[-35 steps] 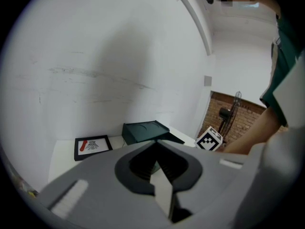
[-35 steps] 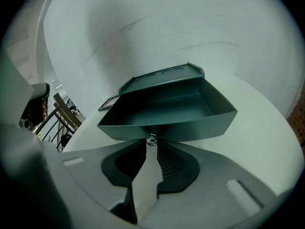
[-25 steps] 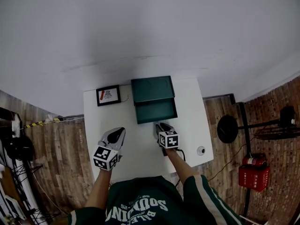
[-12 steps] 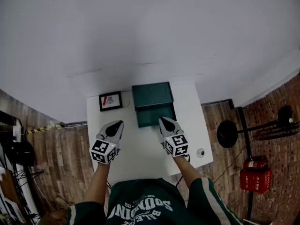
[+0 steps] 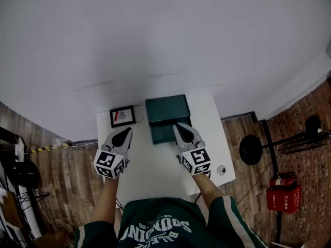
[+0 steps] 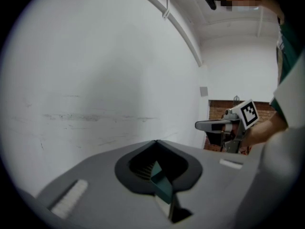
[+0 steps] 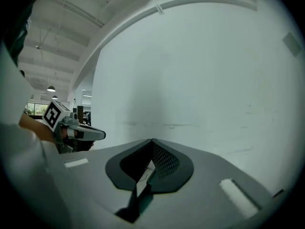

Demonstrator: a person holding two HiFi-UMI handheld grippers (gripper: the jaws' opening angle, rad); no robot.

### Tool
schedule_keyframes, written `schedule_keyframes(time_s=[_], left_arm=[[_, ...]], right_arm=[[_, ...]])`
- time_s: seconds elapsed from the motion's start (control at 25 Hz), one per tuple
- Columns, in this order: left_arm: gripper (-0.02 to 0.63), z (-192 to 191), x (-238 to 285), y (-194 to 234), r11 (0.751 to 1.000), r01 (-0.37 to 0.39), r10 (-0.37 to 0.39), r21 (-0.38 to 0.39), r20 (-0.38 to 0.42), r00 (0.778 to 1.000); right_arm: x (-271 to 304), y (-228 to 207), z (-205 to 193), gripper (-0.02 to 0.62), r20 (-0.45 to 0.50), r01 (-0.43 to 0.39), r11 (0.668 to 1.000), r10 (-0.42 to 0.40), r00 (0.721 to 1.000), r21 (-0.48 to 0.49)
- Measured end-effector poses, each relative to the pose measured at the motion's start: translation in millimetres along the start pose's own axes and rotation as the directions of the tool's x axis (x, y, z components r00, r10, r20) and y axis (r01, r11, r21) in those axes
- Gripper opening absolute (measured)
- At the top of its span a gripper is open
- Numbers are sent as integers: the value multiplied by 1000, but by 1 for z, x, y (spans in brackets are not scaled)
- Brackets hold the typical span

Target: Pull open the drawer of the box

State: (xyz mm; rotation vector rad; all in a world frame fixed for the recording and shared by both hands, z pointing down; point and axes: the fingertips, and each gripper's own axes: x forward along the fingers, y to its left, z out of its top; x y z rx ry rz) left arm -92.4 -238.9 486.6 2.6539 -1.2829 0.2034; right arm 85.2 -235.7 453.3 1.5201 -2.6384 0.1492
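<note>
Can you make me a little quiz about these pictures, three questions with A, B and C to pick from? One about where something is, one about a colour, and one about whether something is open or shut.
1. Where is the small picture frame?
A. On the table, left of the box in the head view.
B. On top of the box.
C. On the floor.

2. What colour is the box?
A. Red.
B. Yellow.
C. Dark green.

3. How do the jaws of the right gripper stand?
A. Wide apart.
B. Shut, with nothing in them.
C. Shut on the frame.

Answers:
1 A: the frame lies on the white tabletop beside the box.
2 C: the box's top is dark green.
3 B: the right gripper view shows the tips meeting, with nothing between them.
</note>
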Motion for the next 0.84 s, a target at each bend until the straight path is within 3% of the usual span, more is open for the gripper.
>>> schedule_keyframes(time_s=[0.84], left_arm=[[52, 6, -8, 0, 1000, -4, 4, -4, 39, 999]], right_arm=[[2, 16, -13, 2, -24, -10, 999, 9, 1000, -39]])
